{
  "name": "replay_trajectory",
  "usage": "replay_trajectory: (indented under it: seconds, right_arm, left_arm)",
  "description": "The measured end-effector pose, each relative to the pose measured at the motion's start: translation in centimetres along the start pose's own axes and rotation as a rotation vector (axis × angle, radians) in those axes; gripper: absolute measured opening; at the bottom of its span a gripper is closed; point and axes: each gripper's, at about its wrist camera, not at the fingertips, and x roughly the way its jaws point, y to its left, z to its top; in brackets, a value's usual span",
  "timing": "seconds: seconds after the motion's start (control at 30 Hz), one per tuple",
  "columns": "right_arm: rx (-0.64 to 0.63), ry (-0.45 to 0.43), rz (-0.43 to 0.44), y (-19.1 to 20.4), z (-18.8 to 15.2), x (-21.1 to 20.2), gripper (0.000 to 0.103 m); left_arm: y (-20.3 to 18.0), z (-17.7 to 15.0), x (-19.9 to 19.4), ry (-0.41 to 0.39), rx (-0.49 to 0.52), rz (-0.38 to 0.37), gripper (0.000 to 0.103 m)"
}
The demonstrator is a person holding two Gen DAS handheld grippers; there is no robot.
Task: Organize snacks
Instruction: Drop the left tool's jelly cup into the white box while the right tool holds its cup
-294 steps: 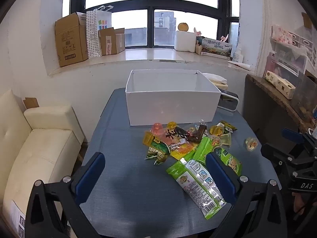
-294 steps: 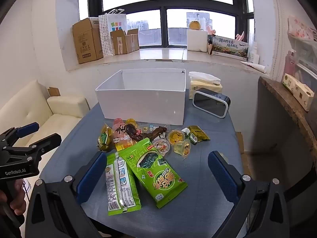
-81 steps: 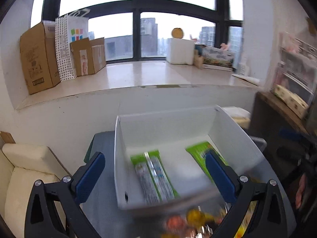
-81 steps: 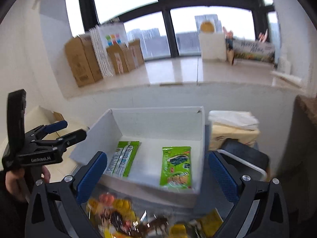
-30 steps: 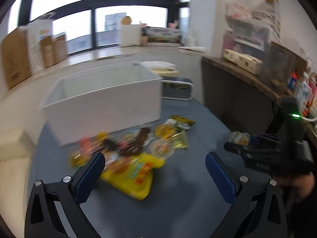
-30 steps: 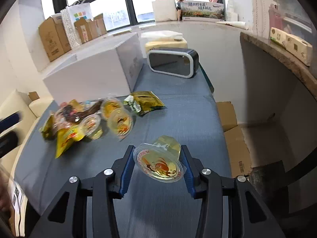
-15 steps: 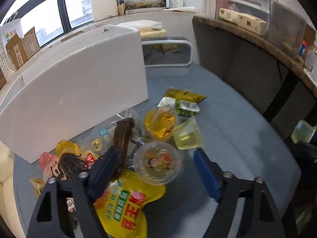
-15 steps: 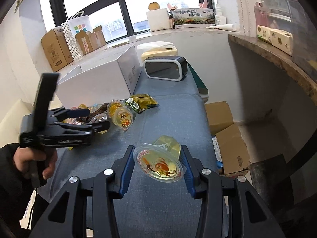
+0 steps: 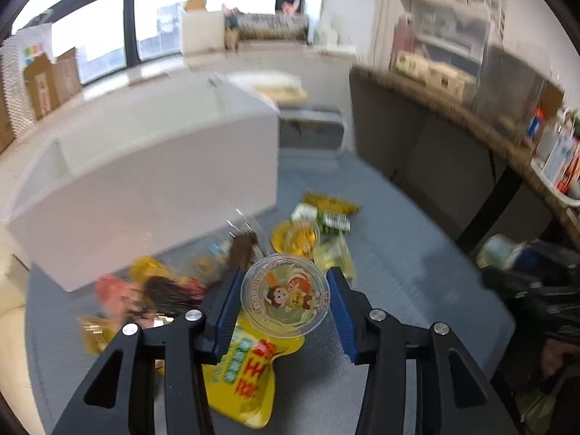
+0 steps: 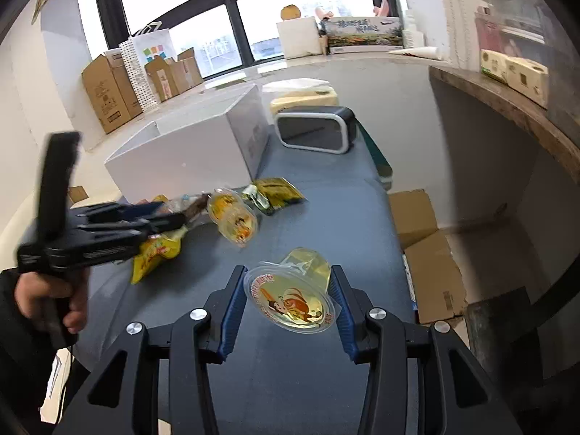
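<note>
My left gripper (image 9: 284, 299) is shut on a clear jelly cup (image 9: 284, 295) with a cartoon lid and holds it just above the snack pile. My right gripper (image 10: 288, 299) is shut on a second jelly cup (image 10: 293, 295), tilted, above the blue table. The left gripper also shows in the right wrist view (image 10: 170, 217), over the pile. A yellow pouch (image 9: 246, 373), two more jelly cups (image 10: 232, 217) and a green-yellow packet (image 10: 275, 190) lie in front of the white box (image 9: 145, 174).
A black speaker (image 10: 313, 128) stands on the table (image 10: 344, 224) right of the white box (image 10: 203, 152). Cardboard boxes (image 10: 427, 253) lie on the floor past the table's right edge. A wooden counter (image 10: 507, 108) runs along the right.
My left gripper has closed on the jelly cup that lay between its open fingers and lifted it slightly. My right gripper keeps its cup and has barely moved.
</note>
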Motion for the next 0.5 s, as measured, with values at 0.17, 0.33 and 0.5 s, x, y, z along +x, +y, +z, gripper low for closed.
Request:
replay_trajectory:
  seconds: [0.17,0.33,0.5]
  right_arm:
    - [-0.057,-0.018,0.047,2.6,2.8,1.3,0.049]
    - [-0.136,-0.053,0.107,6.5,6.7,3.2,0.049]
    - [-0.188,-0.085,0.150,10.4,11.9,6.1,0.049]
  left_arm:
    - [2.8,0.7,-5.8,-0.117,-0.074,0.037,0.051]
    - [6.8,2.0,-8.8,-0.190,-0.144,0.095,0.051]
    - [10.8,4.2,-9.1,-0.232,-0.195,0.131,0.051]
